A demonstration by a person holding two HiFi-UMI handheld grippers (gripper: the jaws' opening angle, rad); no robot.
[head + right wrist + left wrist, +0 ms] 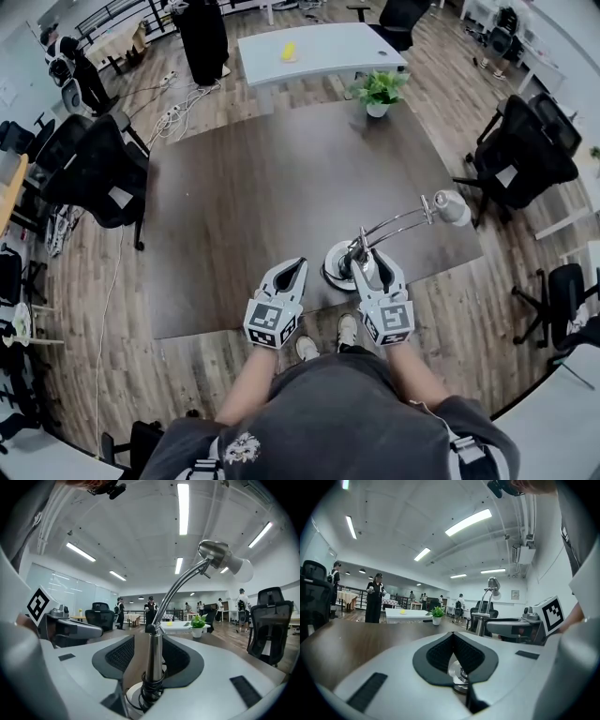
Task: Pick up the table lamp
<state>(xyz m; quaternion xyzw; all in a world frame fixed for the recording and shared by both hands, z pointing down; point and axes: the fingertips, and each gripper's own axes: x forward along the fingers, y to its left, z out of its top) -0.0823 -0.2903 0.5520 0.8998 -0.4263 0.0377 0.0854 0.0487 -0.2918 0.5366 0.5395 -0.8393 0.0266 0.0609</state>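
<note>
Head view: black mesh office chairs (94,173) stand left of a dark brown, matte, squarish counter (281,178) on a wood-plank floor (202,94). At the counter's near edge the left gripper (297,265), smooth grey plastic with ribbed black pads, has its fingers pressed together at the tips with nothing between them. Just right of it stands the table lamp (335,262), near the counter's front right corner. It has a round white base, partly hidden by the right gripper (364,262). A chrome stem (154,660), black cord coiled at its foot, curves right to a brushed-metal head (452,207). The right gripper's fingers stand wide apart on either side of the upright stem, with a gap showing on its left. A potted plant (379,92) sits at the counter's far edge, a white counter (323,52) beyond. Another black chair (520,155) stands at right.
</note>
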